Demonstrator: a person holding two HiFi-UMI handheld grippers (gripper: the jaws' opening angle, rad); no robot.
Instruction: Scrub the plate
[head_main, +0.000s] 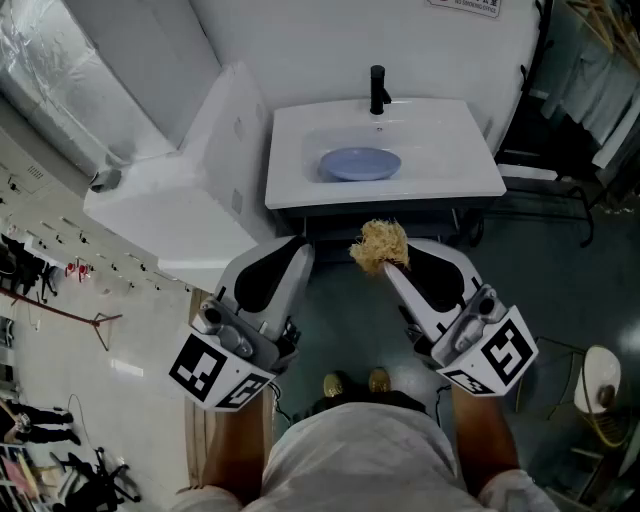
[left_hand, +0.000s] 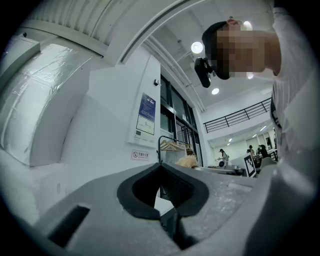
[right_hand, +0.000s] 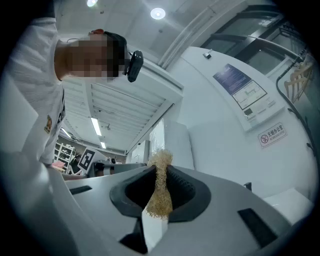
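Note:
A pale blue plate lies in the basin of a white sink ahead of me, under a black tap. My right gripper is shut on a tan fibre scrubber, held in front of the sink and short of its front edge. In the right gripper view the scrubber is squeezed thin between the jaws and points upward. My left gripper is shut with nothing in it, level with the right one; its tip shows closed in the left gripper view.
A white cabinet stands left of the sink. A clothes rack with hanging garments is at the right. A white stool-like object sits on the floor at the lower right. My feet are on the dark floor below the sink.

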